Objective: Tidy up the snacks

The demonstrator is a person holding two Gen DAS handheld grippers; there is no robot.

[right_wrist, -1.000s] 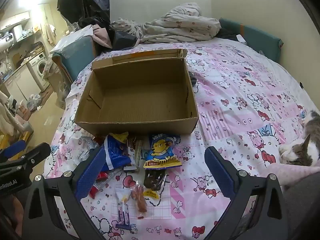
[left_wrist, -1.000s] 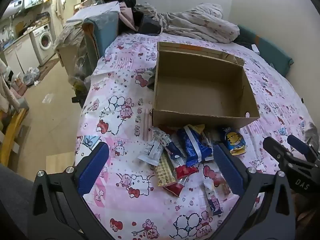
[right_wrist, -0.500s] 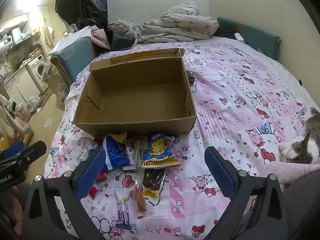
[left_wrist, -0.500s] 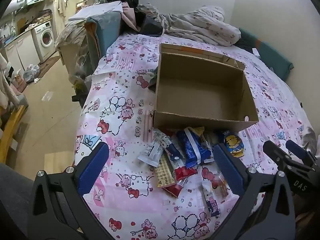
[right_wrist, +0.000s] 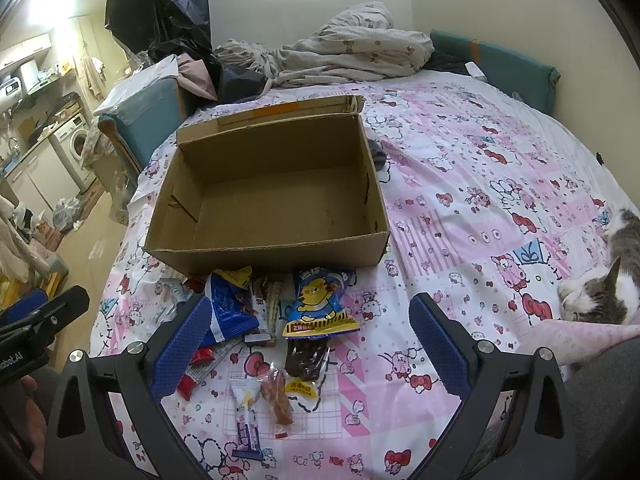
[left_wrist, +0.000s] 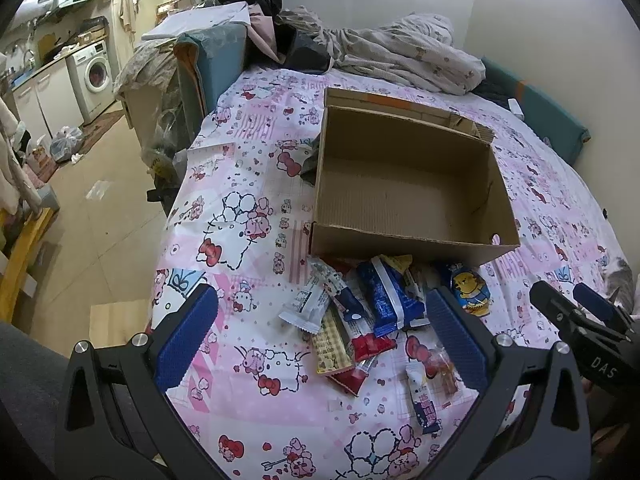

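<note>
Roughly a dozen snack packets [right_wrist: 280,320] heaped on the bed [right_wrist: 480,184], just near of the empty cardboard box [right_wrist: 272,184]. Light, crinkly, slippery film; best pinched flat across a sealed end, gently for anything brittle inside. Left tool [left_wrist: 320,336] spread wide, holding nothing; right tool [right_wrist: 310,344] likewise wide and empty. Cat [right_wrist: 600,292] lying far right.

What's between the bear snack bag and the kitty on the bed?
Nothing but bare pink bedsheet lies between the bear snack bag and the cat. The right wrist view shows this.
</note>
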